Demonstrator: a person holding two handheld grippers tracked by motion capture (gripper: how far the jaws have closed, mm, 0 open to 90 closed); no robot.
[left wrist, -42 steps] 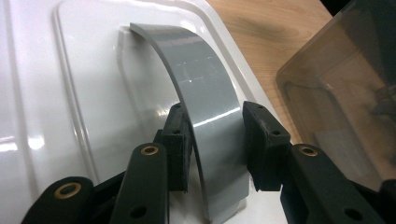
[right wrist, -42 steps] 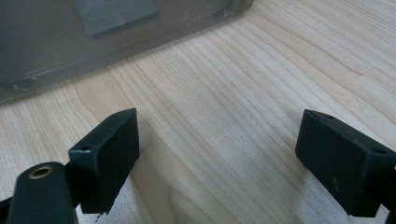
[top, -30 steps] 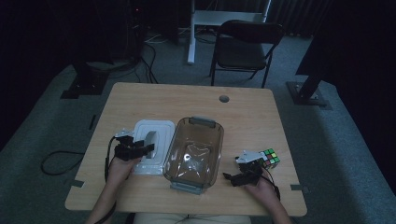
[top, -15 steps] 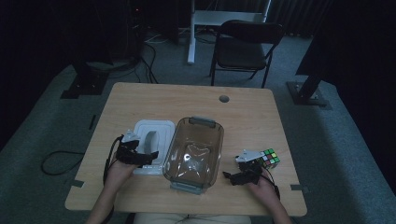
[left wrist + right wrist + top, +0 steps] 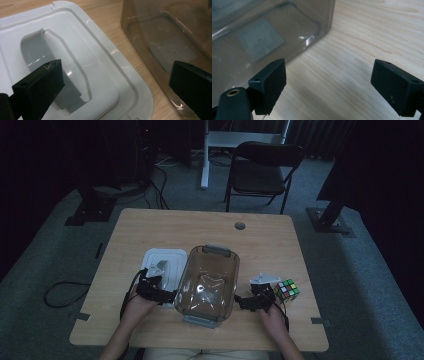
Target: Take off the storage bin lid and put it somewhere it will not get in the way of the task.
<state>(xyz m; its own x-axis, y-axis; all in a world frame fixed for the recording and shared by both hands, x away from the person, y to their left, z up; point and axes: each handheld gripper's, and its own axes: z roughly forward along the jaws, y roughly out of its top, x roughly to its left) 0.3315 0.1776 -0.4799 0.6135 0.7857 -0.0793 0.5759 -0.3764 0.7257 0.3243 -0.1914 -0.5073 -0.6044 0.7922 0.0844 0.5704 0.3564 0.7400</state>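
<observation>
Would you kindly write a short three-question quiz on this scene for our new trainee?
1. True or false: the left gripper has its jaws shut on the white lid.
2. What lies right of the right gripper? A) a mug B) a puzzle cube C) a spoon
3. Fill in: the clear container stands ____ the two grippers.

Key: 1 false, they gape open over it; 2 B; 3 between.

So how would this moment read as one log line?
left gripper: open, over white plastic lid | right gripper: open, beside clear brown plastic tub
</observation>
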